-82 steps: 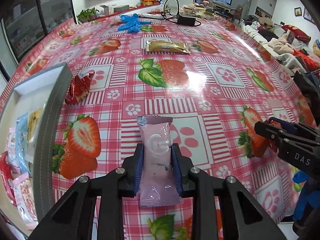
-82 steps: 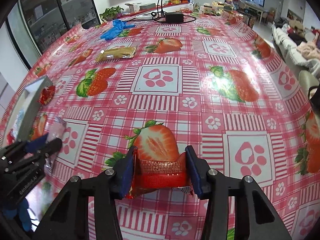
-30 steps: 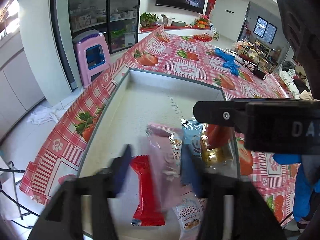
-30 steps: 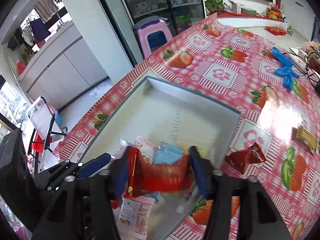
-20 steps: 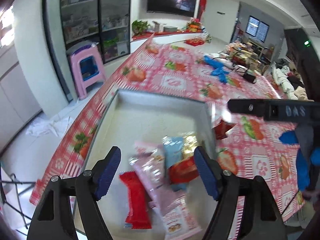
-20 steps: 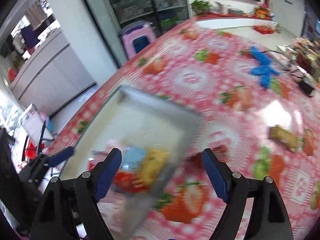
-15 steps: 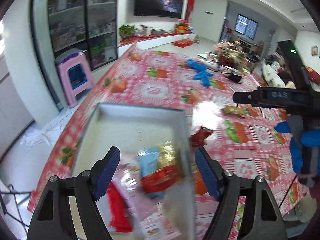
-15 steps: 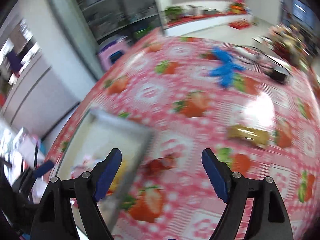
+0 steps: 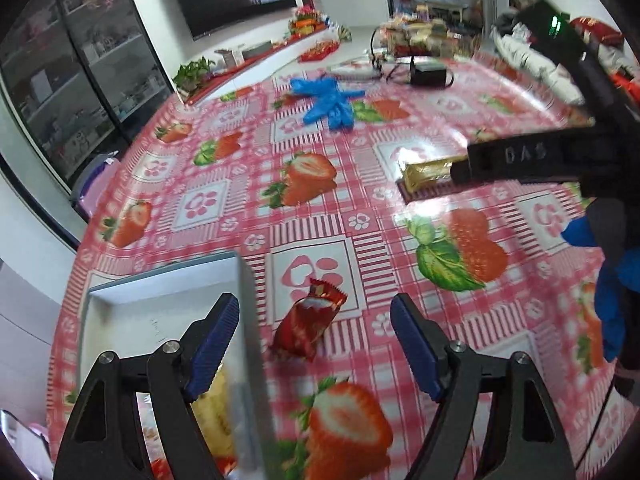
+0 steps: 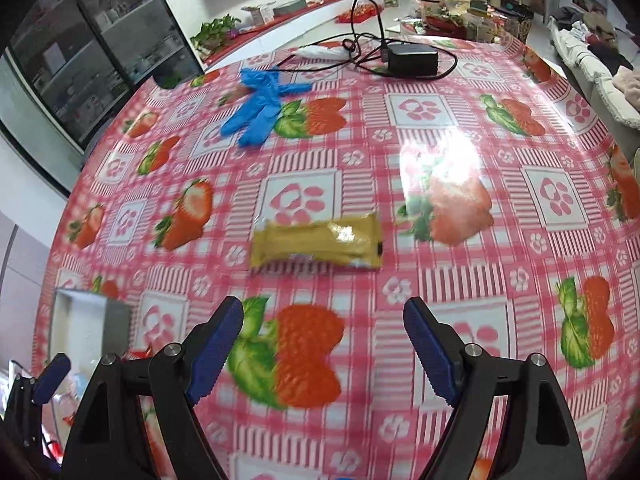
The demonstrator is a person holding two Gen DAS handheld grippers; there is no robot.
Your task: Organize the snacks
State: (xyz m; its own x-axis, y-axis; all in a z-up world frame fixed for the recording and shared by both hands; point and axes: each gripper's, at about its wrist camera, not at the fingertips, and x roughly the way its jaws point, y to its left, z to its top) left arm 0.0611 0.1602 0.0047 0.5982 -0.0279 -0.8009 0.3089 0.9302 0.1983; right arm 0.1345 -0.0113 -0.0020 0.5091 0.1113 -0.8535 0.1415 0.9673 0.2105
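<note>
My left gripper [image 9: 316,340] is open and empty above a red wrapped snack [image 9: 308,324] that lies on the strawberry tablecloth, just right of the grey tray [image 9: 160,280]. The tray holds several snacks, partly hidden by my fingers. My right gripper [image 10: 322,344] is open and empty, a little short of a gold wrapped bar [image 10: 316,244]. The gold bar also shows in the left wrist view [image 9: 428,174], next to the right gripper's finger. The tray's corner shows at the lower left of the right wrist view [image 10: 92,316].
Blue gloves [image 9: 328,100] lie farther back on the table, also seen in the right wrist view [image 10: 260,108]. A black power adapter with cable [image 10: 412,60] sits near the far edge. A purple stool [image 9: 94,184] stands beside the table on the left.
Both grippers let go of their snacks into the tray and opened. They swung away from the tray toward the table; the left now faces the red snack, the right the gold bar.
</note>
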